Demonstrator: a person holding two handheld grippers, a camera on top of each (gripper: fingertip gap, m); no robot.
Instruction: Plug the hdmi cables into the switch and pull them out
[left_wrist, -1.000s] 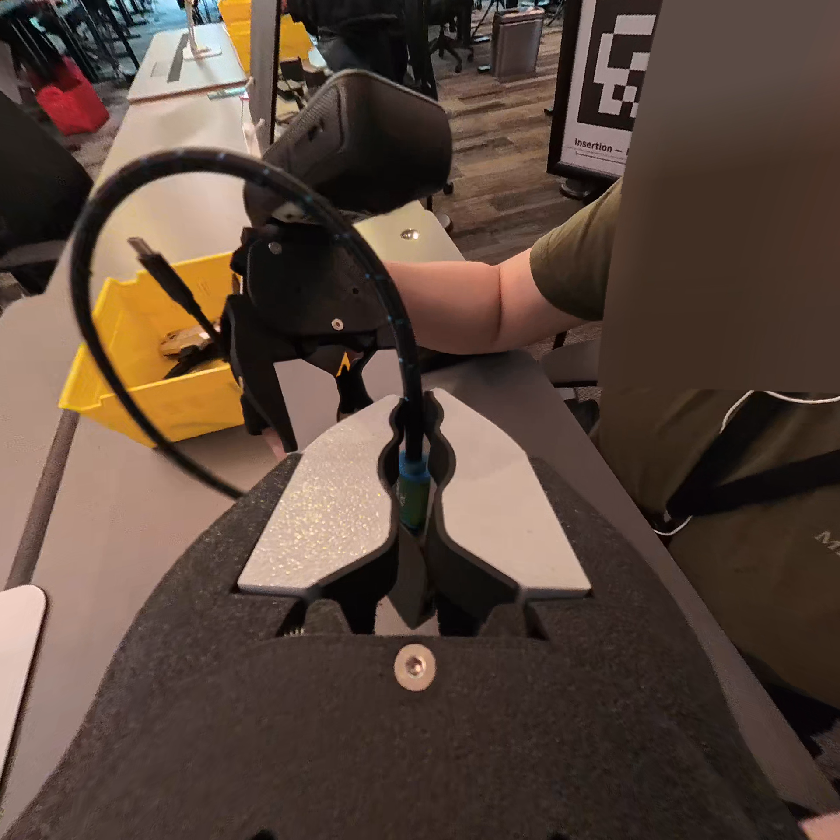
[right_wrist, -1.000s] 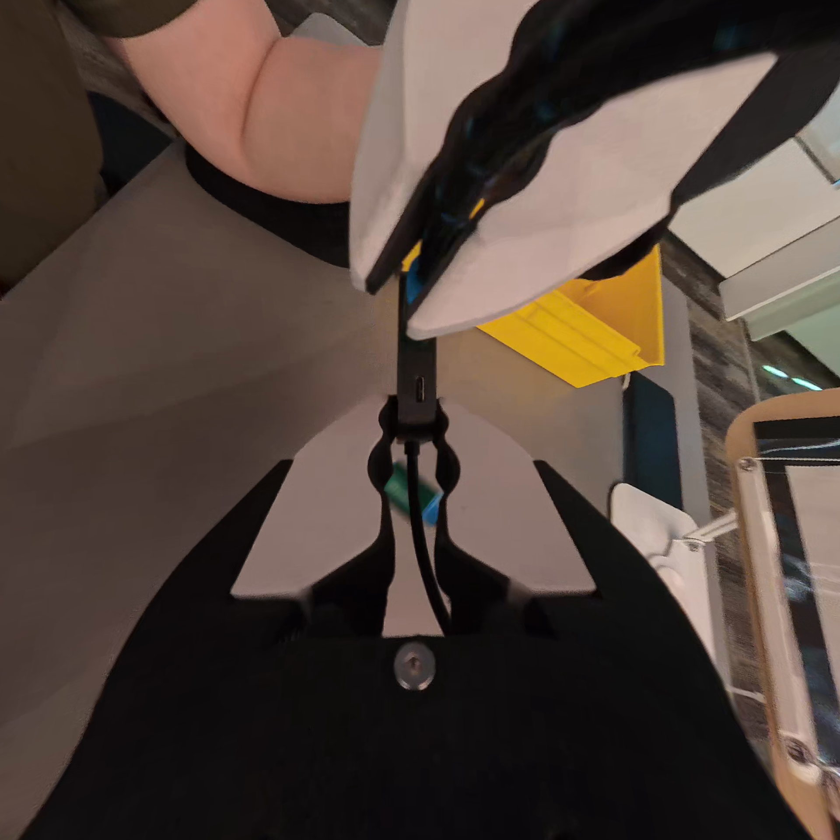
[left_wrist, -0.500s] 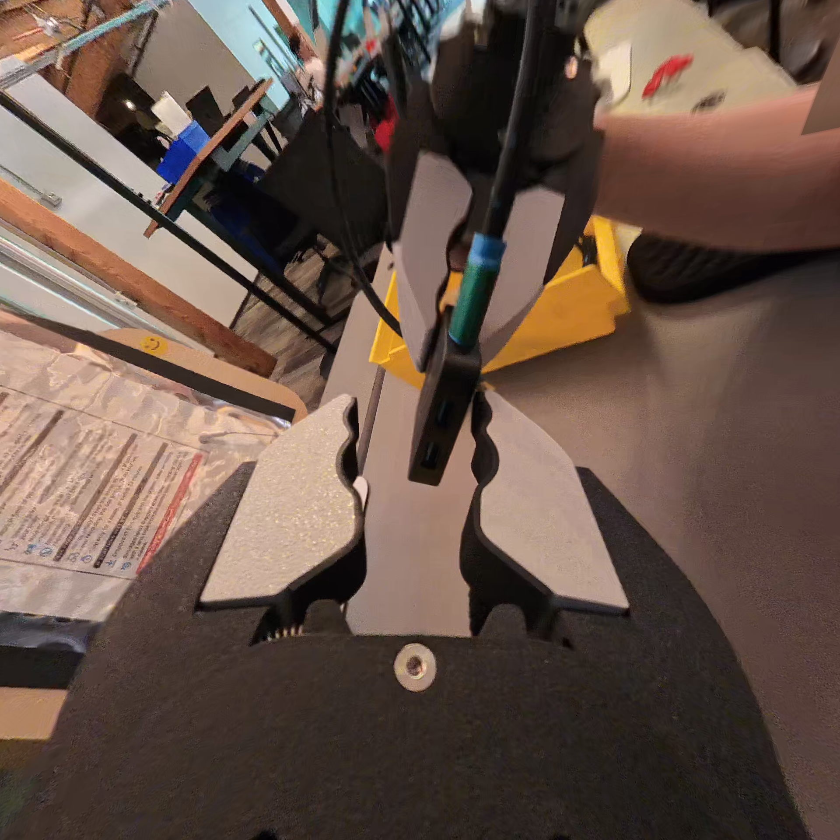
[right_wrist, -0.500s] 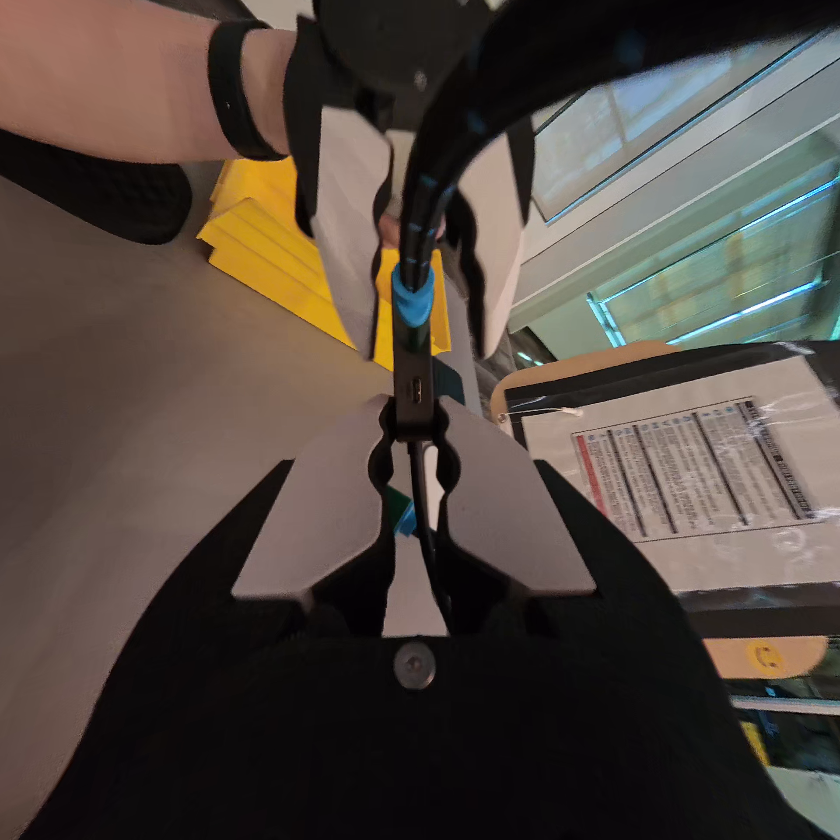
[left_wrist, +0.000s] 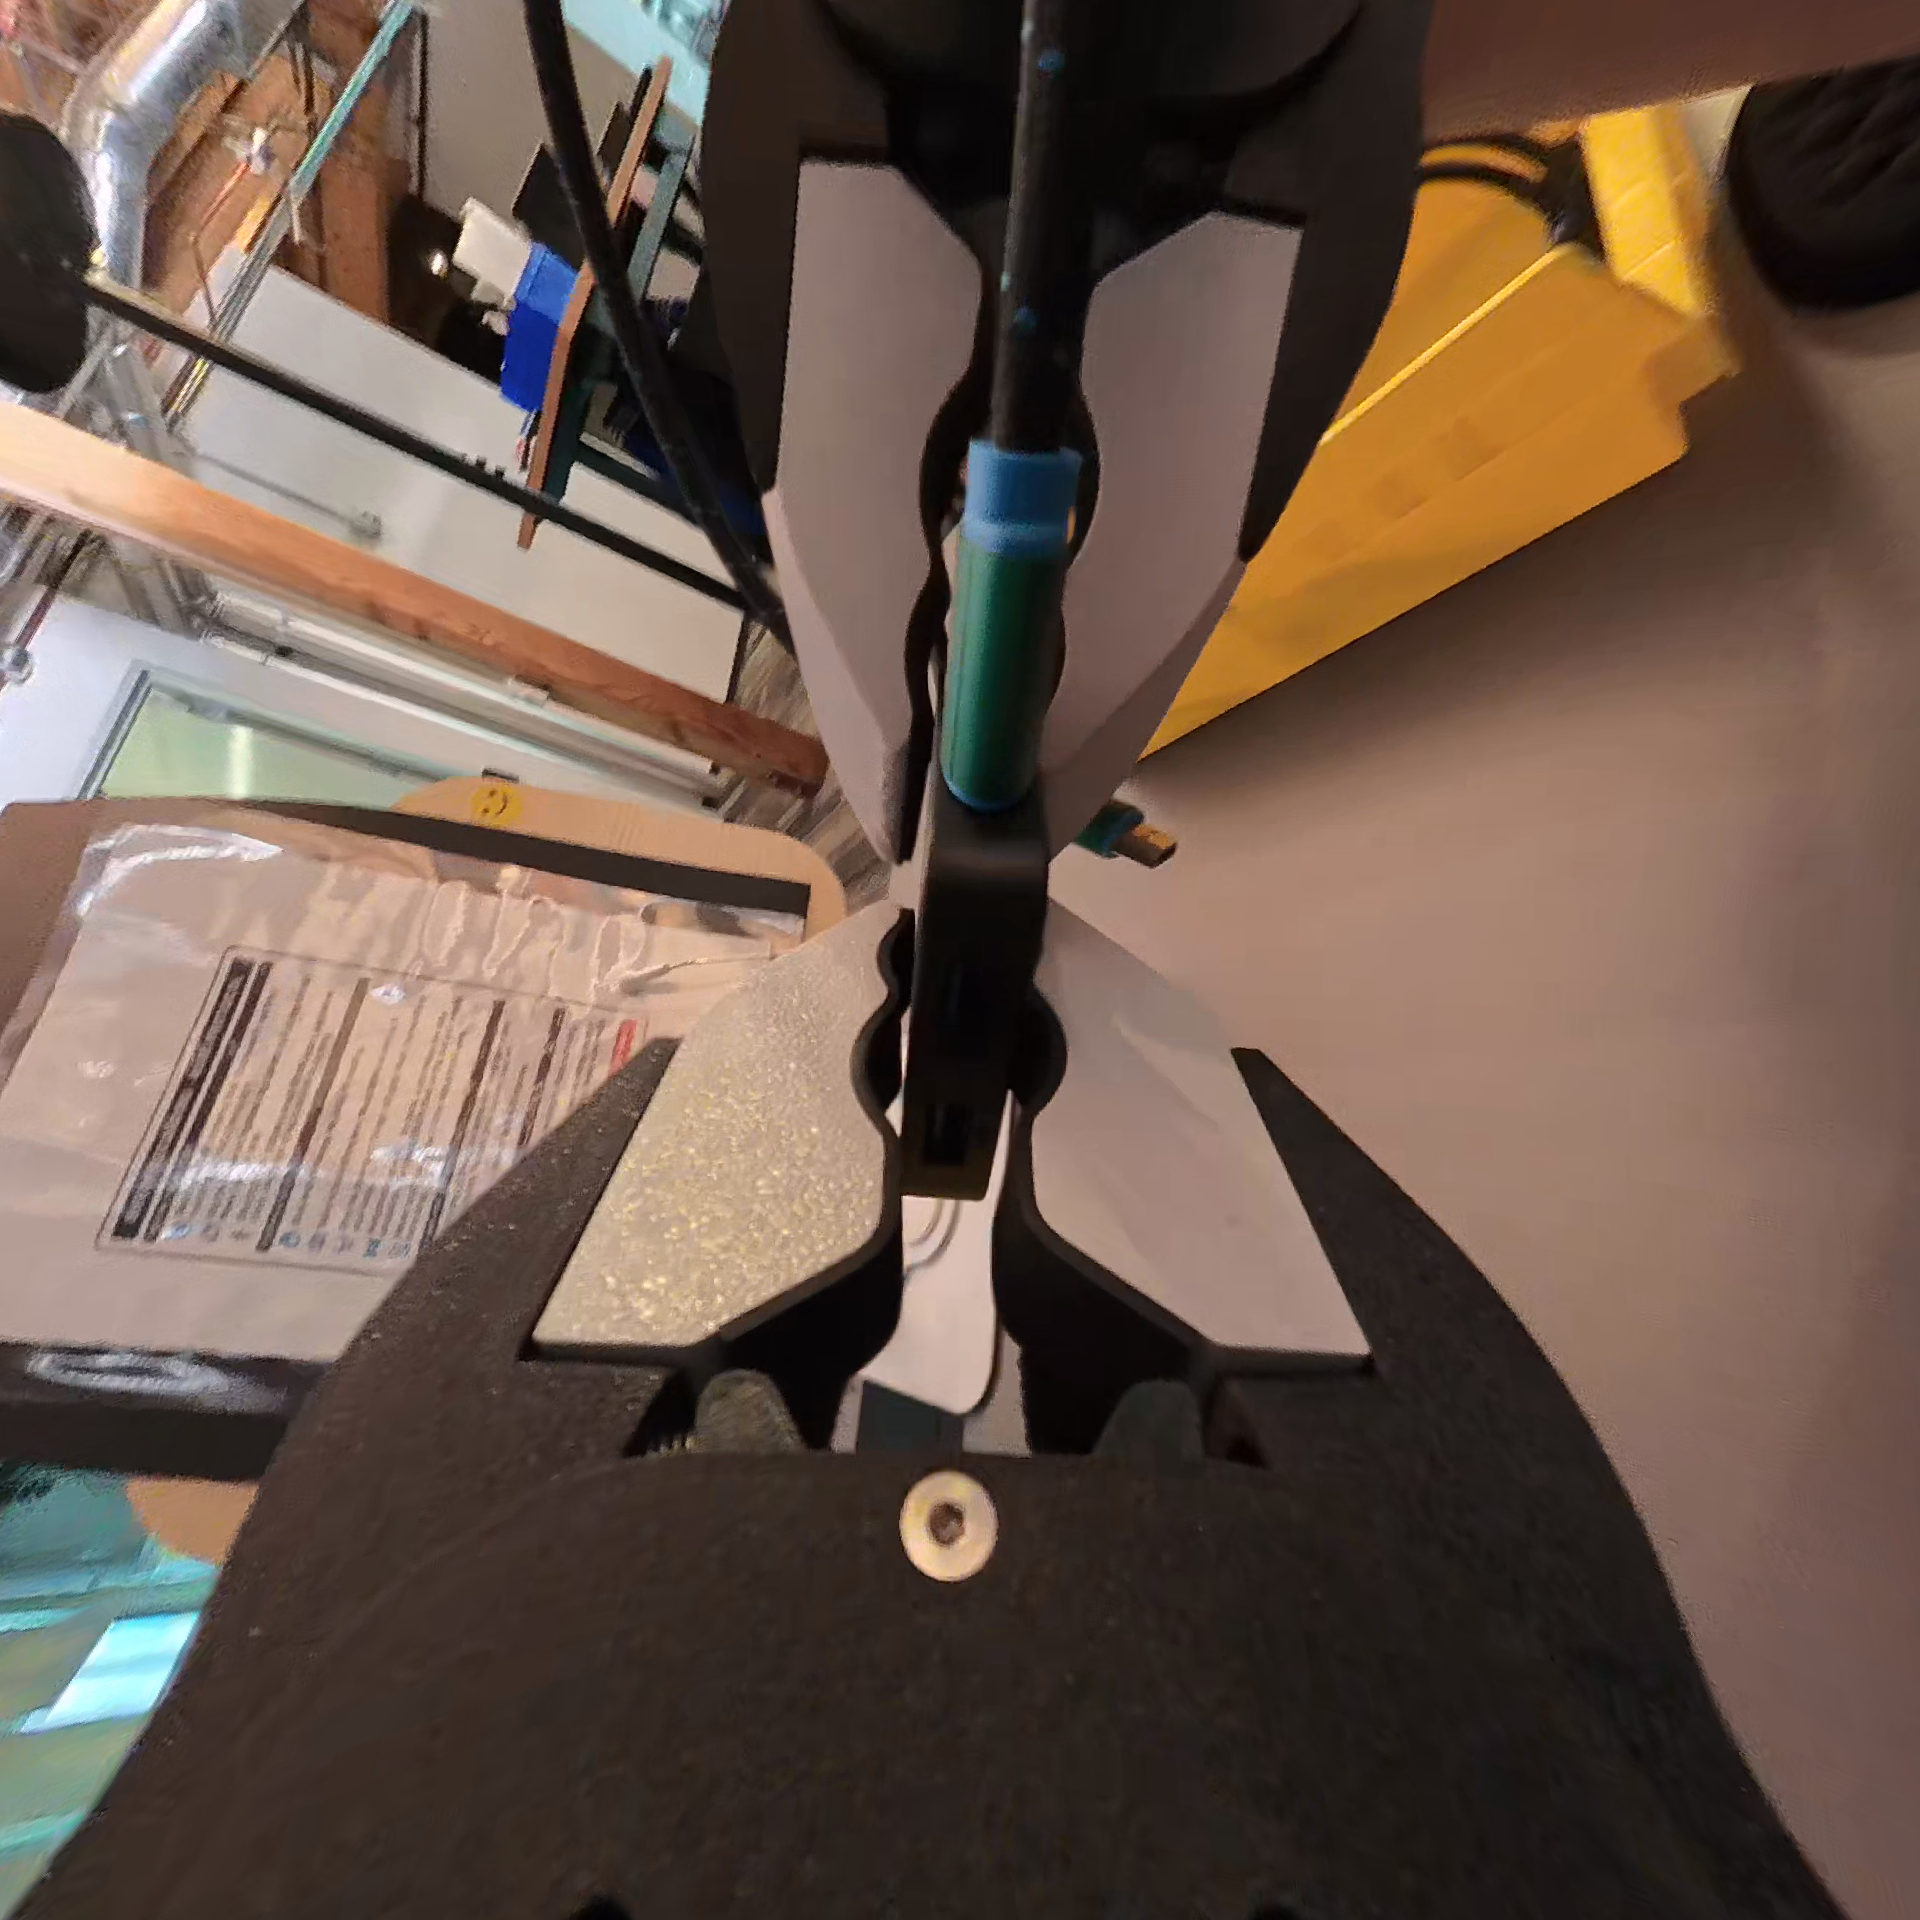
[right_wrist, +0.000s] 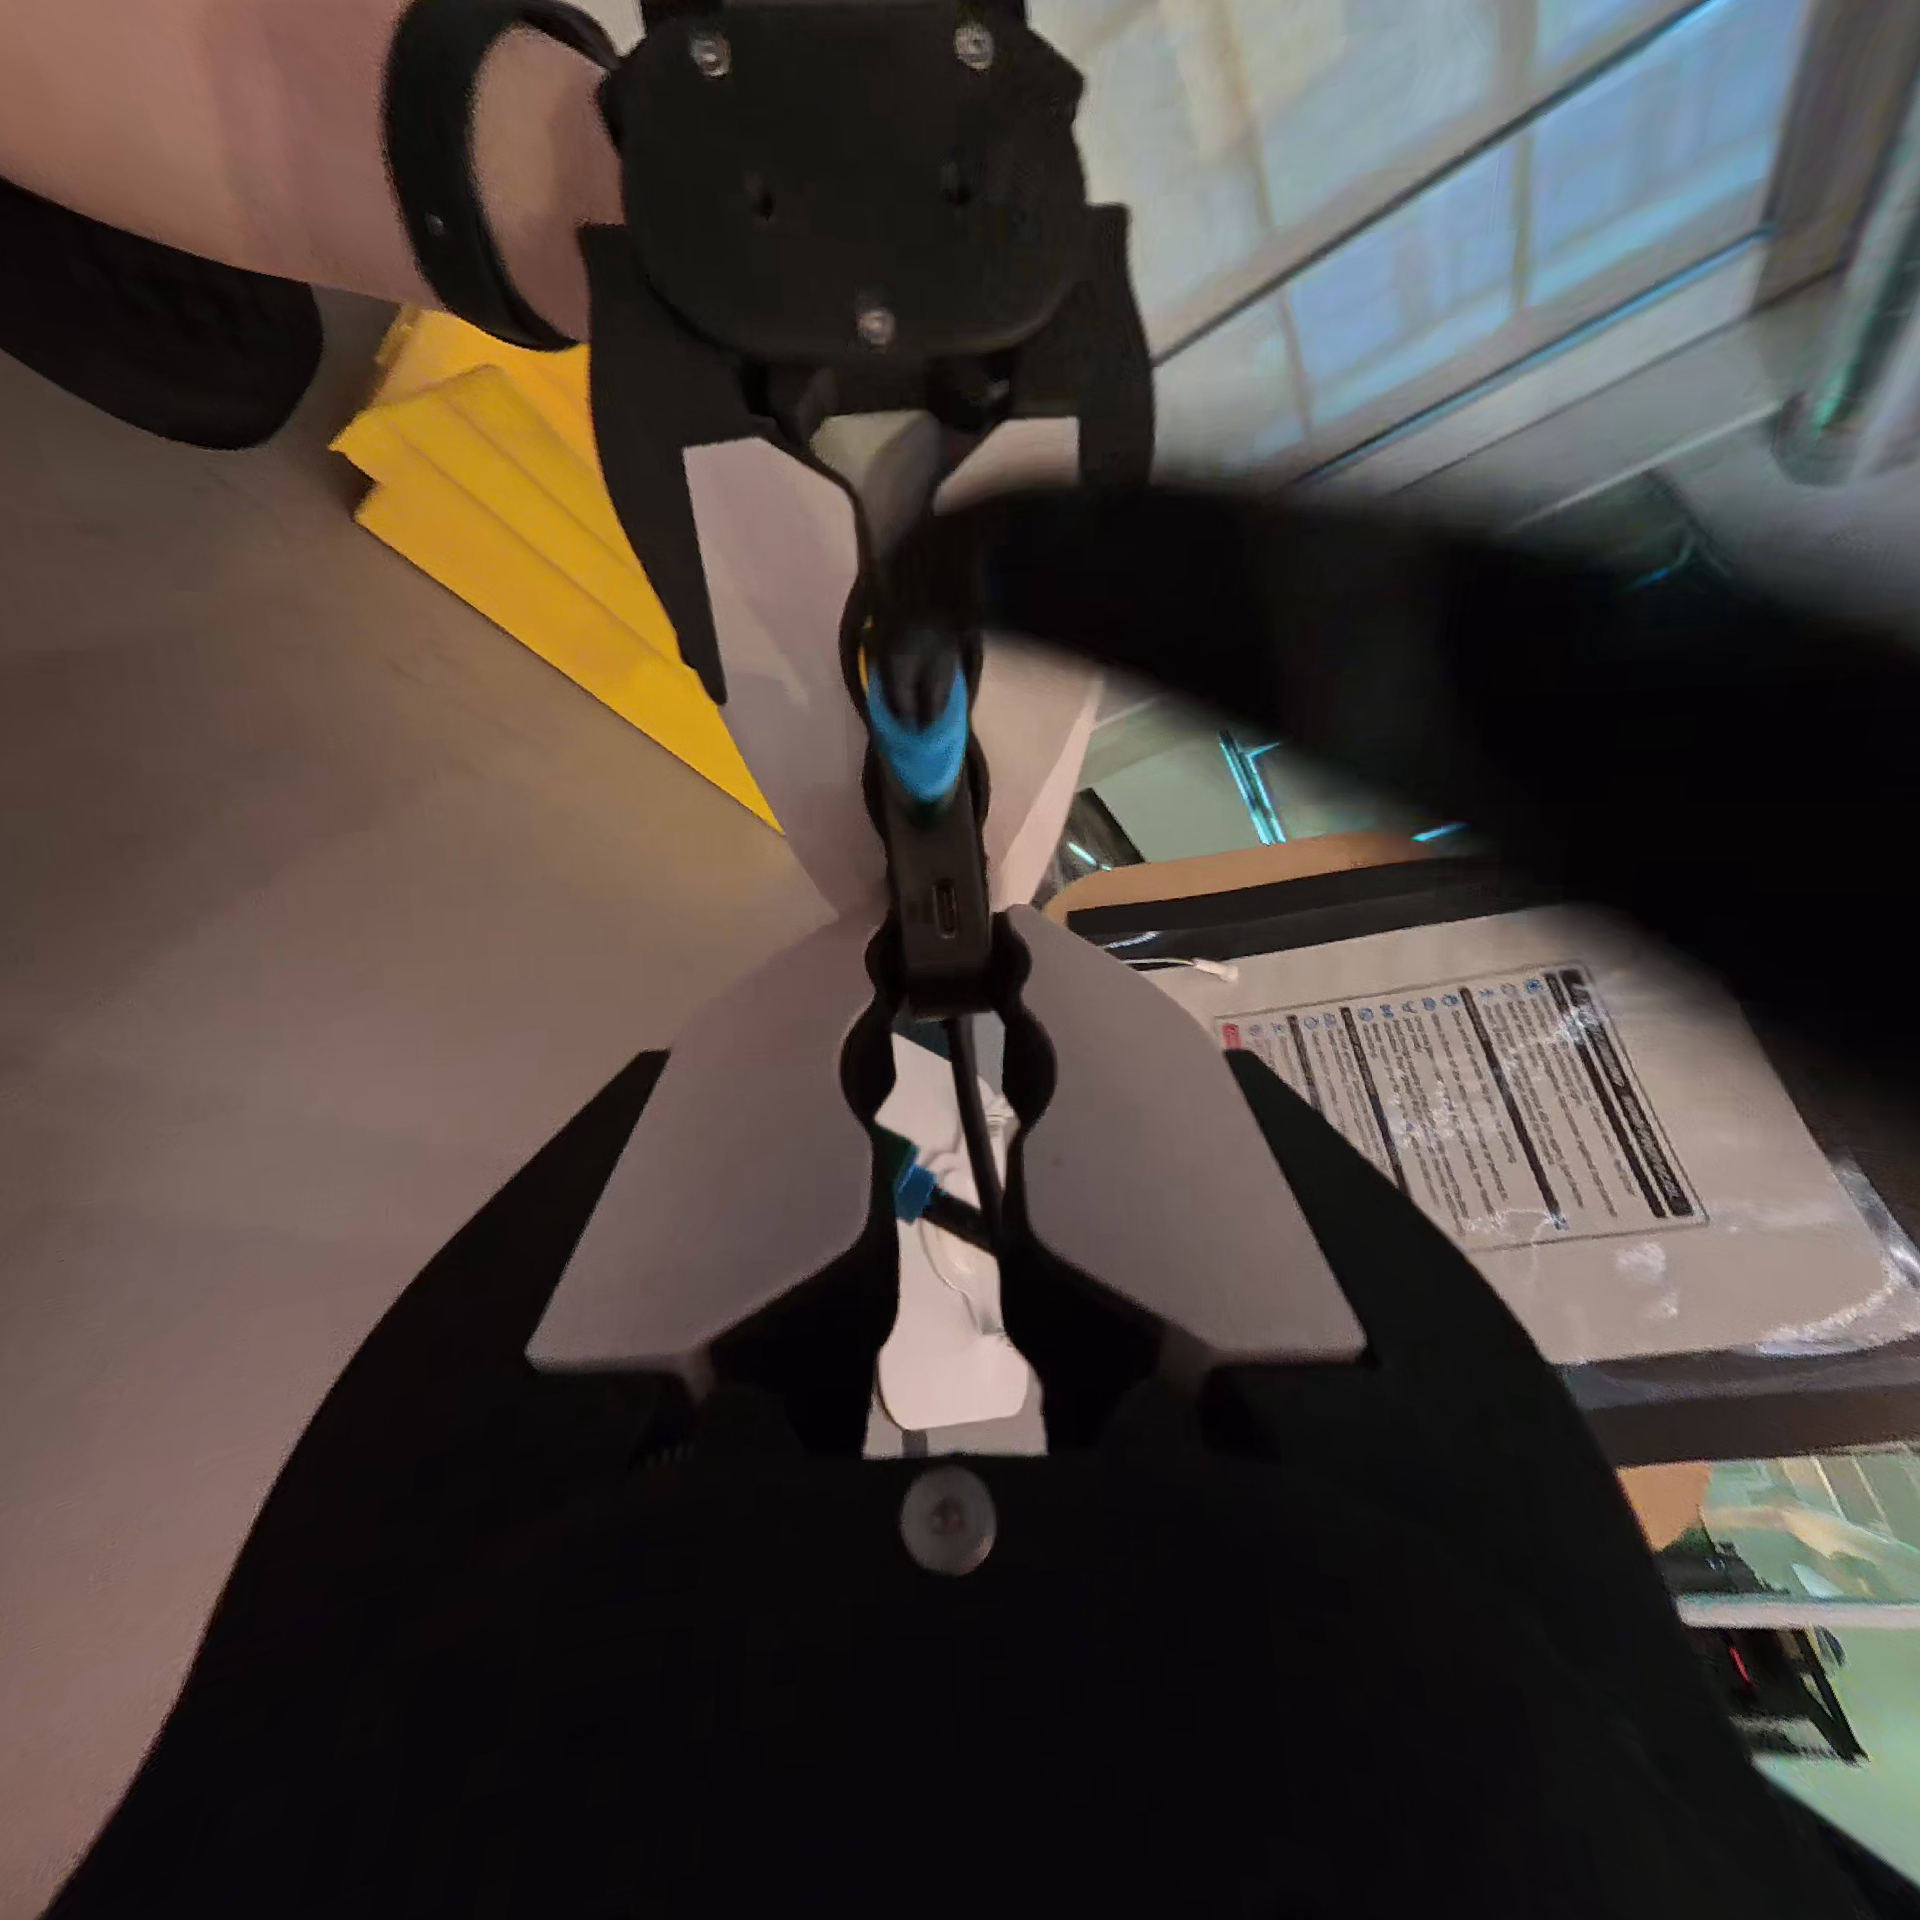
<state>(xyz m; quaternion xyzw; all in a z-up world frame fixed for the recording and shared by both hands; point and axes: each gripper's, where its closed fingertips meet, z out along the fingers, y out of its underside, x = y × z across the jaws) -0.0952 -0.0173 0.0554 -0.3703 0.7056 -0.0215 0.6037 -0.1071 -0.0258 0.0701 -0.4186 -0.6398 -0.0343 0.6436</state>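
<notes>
In the left wrist view my left gripper (left_wrist: 971, 925) is closed around the black switch (left_wrist: 971, 1018). A green HDMI plug (left_wrist: 997, 665) with blue collars sits in the switch's far end, and the opposite gripper (left_wrist: 977, 800) is shut on that plug. In the right wrist view my right gripper (right_wrist: 940, 935) is shut on the near end of the switch (right_wrist: 940, 894), and a thin black lead (right_wrist: 977, 1122) runs back between its fingers. There the opposite gripper (right_wrist: 925, 831) is shut on the plug (right_wrist: 914, 738), whose thick black cable (right_wrist: 1455, 675) arcs off to the right, blurred.
All of this hangs above a grey table (left_wrist: 1558, 1039). A yellow bin (left_wrist: 1455, 436) stands behind the grippers and also shows in the right wrist view (right_wrist: 540, 540). A board with a laminated sheet (right_wrist: 1455, 1122) lies beside it. A second loose green plug (left_wrist: 1127, 836) lies on the table.
In the left wrist view the gripper held the plug's cable, then stood open around the switch, and now is closed on it. The right gripper kept its hold on the switch. Both views swung round.
</notes>
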